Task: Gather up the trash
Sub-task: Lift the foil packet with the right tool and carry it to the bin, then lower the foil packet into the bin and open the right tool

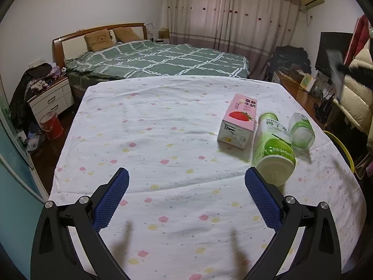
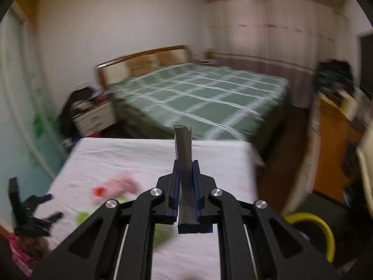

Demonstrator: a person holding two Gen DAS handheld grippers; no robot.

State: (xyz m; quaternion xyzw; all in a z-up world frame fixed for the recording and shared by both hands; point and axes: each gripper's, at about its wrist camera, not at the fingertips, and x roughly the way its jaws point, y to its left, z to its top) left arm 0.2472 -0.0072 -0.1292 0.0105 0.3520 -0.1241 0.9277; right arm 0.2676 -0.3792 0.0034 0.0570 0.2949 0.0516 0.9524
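Over on the right side of the surface [image 1: 163,121], draped in a white cloth dotted with pink and yellow flowers, three pieces of trash lie in a tight cluster: a pink strawberry-milk carton [image 1: 239,121] on its side, a large green-and-white plastic bottle [image 1: 274,149] tipped over just beside it, and a smaller green-and-white cup [image 1: 302,129] just right of the bottle. Left gripper [image 1: 186,179] hangs low at the near edge with its blue pads spread wide and nothing between them, aimed toward that cluster, likely lined up for the bottle nearest its right pad. Right gripper [image 2: 185,168] is clenched on a flat grey strip-like wrapper [image 2: 184,154], standing up between the pads. It is held out past the surface's right side, near a yellow-rimmed bin [image 2: 324,233], probably for dropping there.
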